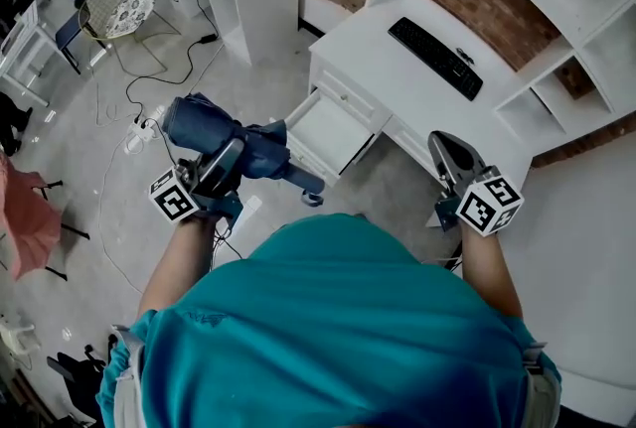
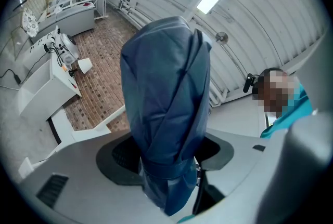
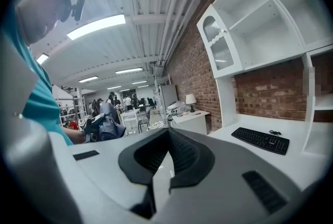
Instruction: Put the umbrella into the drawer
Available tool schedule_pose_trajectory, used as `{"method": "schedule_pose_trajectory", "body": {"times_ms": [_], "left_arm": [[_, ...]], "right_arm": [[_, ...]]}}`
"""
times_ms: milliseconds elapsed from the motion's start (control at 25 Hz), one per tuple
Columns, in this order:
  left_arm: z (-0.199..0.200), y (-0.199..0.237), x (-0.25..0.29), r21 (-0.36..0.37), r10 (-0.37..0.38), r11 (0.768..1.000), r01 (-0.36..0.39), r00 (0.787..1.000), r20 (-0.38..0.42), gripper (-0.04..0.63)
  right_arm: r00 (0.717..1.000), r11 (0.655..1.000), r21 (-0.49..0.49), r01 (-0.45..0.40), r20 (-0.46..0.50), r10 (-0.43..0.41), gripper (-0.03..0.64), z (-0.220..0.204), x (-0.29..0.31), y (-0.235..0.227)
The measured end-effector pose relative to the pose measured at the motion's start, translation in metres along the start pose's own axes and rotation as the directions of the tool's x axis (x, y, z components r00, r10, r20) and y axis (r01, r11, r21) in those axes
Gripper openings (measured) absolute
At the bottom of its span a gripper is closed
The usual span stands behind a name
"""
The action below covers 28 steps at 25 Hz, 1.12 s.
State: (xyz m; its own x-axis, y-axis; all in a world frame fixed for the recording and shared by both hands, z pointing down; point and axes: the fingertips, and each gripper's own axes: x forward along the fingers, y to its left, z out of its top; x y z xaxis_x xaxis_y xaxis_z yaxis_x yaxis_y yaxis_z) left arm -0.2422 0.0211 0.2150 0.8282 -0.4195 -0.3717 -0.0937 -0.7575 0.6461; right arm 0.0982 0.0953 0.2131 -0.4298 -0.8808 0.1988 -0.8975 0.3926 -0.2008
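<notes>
Head view: the left gripper (image 1: 221, 168) is clamping a folded blue umbrella (image 1: 227, 140) and holding it in the air above the floor, just left of the open drawer (image 1: 328, 130) of a white desk (image 1: 370, 27). The umbrella is lying roughly level, with its darker end pointing toward the drawer front; it is outside the drawer. Left gripper view: both jaws are pressing on the fabric near its wrap strap. Right gripper view: the right gripper (image 3: 167, 158) is keeping its jaws together with nothing between them, hovering in front of the desk, right of the drawer. A black keyboard (image 1: 435, 57) is resting on the desktop.
</notes>
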Motion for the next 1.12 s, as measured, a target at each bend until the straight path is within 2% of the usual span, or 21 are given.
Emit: {"method": "schedule_pose_trajectory", "body": {"times_ms": [160,320,480,600,800,920,1120], "left_arm": [[-0.015,0.018,0.032,0.030,0.054,0.998,-0.055,0.998,0.016,0.288],[-0.022,0.043,0.068,0.080,0.139,0.987,-0.143,0.989,0.054,0.288],[-0.022,0.069,0.114,0.069,0.214,0.973,-0.222,0.971,0.103,0.288],[-0.036,0.074,0.136,0.064,0.248,0.965,-0.255,0.963,0.100,0.288],[-0.042,0.090,0.143,0.058,0.302,0.950,-0.306,0.951,0.059,0.288],[-0.032,0.114,0.141,0.067,0.312,0.947,-0.313,0.950,0.021,0.287],[-0.032,0.150,0.138,0.119,0.308,0.949,-0.293,0.942,-0.132,0.287]], "right_arm": [[0.998,0.998,0.015,-0.058,0.016,0.058,0.022,-0.002,0.019,-0.055],[0.989,0.989,0.015,-0.149,0.019,0.149,0.023,0.006,0.056,-0.111],[0.968,0.968,-0.006,-0.251,0.000,0.251,0.023,0.028,0.099,-0.156],[0.953,0.952,-0.037,-0.304,-0.020,0.304,0.023,0.029,0.115,-0.172],[0.935,0.935,-0.025,-0.354,-0.029,0.353,0.023,0.028,0.147,-0.172],[0.937,0.937,-0.034,-0.347,-0.040,0.346,0.023,0.027,0.166,-0.169],[0.955,0.955,-0.042,-0.294,-0.054,0.291,0.023,0.023,0.180,-0.158]]}}
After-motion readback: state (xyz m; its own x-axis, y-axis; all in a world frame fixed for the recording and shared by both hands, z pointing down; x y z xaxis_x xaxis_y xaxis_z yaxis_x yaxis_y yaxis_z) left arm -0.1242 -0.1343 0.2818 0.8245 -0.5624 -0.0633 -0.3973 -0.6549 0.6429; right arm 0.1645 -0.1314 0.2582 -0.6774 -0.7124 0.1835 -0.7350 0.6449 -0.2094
